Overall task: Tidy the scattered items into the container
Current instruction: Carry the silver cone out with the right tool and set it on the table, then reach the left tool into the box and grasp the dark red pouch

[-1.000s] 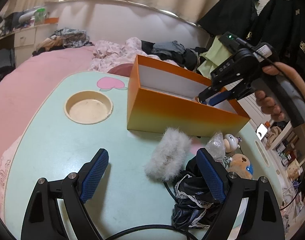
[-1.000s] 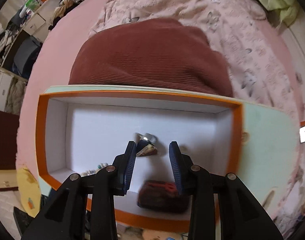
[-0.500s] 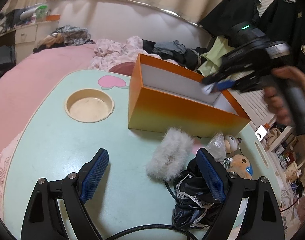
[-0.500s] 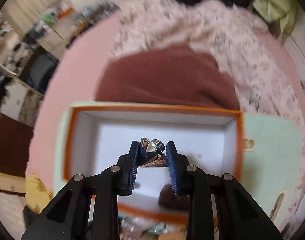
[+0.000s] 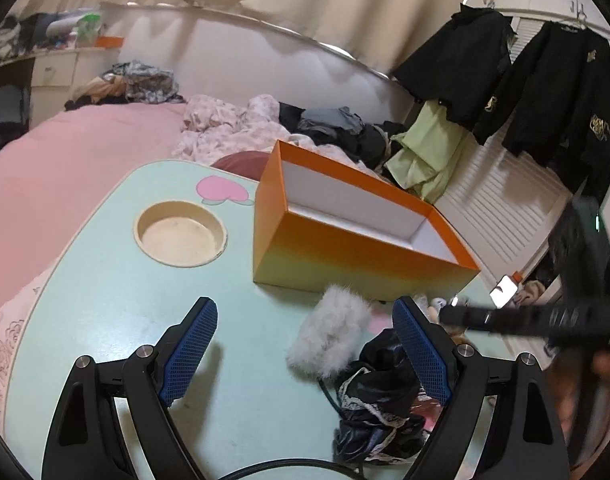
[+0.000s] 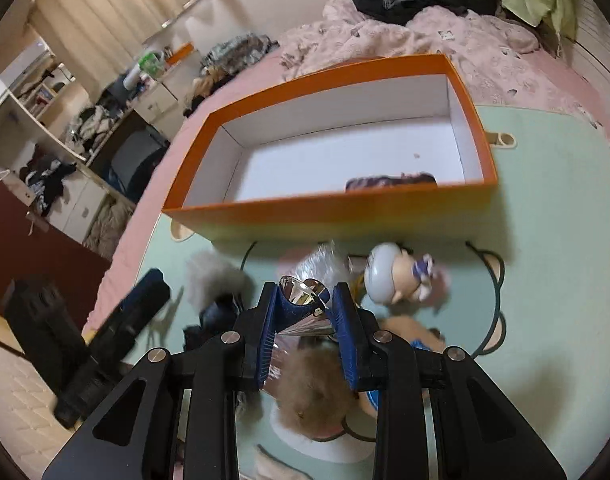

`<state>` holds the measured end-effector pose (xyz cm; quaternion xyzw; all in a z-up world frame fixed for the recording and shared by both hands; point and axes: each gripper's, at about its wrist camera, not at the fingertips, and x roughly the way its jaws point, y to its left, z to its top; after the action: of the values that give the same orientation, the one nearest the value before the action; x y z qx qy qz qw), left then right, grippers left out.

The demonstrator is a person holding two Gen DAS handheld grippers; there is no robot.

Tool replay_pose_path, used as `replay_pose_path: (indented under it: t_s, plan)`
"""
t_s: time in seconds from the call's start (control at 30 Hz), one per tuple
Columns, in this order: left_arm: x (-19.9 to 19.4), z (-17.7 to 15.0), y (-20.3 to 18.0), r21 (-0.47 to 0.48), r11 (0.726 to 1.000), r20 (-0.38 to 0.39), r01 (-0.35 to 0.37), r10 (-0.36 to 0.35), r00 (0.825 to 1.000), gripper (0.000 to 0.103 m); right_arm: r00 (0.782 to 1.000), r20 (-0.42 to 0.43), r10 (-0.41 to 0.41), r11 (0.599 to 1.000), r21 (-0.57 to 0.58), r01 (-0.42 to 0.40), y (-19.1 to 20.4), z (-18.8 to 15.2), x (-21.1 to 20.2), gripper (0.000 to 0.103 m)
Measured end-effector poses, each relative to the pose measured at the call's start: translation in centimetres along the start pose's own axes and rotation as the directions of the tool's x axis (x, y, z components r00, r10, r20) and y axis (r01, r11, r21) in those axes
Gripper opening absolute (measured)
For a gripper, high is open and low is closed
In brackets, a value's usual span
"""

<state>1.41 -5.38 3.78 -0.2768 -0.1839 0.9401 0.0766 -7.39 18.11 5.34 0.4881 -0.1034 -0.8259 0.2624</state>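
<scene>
The orange box (image 5: 361, 256) stands open on the mint table (image 5: 105, 300); in the right wrist view (image 6: 329, 212) a dark flat item (image 6: 391, 182) lies inside it. My left gripper (image 5: 305, 356) is open and empty, low over the table beside a white fluffy piece (image 5: 329, 336) and a black lace cloth (image 5: 377, 400). My right gripper (image 6: 308, 312) is shut on a small shiny silver piece (image 6: 303, 300), in front of the box above a doll head (image 6: 389, 276), a clear wrapper (image 6: 321, 264) and a brown plush (image 6: 317, 396). It shows blurred in the left view (image 5: 525, 320).
A round cup recess (image 5: 181, 234) is set in the table left of the box. A pink bed (image 5: 45, 168) with heaped clothes lies behind. Dark jackets (image 5: 545, 92) hang at the right. The left gripper shows blurred at the right view's lower left (image 6: 105, 328).
My right gripper closed on the silver piece inside the box, lifted it out and swung back and down to the front of the box over the toys. The left gripper stayed still.
</scene>
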Motion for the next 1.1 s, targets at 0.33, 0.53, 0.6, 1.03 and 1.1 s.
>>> replay_pose_path:
  t_s: [0.33,0.53,0.6,1.03,1.1]
  plan:
    - [1.4,8.9,-7.8,0.194,0.976,-0.150,0.097,-0.069,0.986,0.091,0.951,0.303,0.057,0.989,0.113,-0.095,-2.6,-3.6,-3.7,0.059]
    - [11.9,10.4,-12.8,0.219,0.969,-0.520,0.119,0.012,0.854,0.091,0.943,0.330,0.050,0.996,0.058,-0.073,-1.0,-4.4,-4.2,0.059]
    - [14.3,9.9,-13.6,0.257,0.965,-0.525,0.050,0.096,0.845,0.091,0.938,0.343,0.040,0.998,0.040,-0.057,-0.9,-4.6,-4.7,0.059]
    - [18.6,7.4,-14.7,0.320,0.946,-0.590,-0.043,0.235,0.772,0.091,0.943,0.325,0.073,0.991,0.082,-0.105,-2.8,-5.6,-4.6,0.059]
    - [18.8,7.6,-14.5,0.315,0.948,-0.596,-0.047,0.237,0.768,0.091,0.943,0.325,0.075,0.991,0.083,-0.107,-2.8,-5.6,-4.6,0.059]
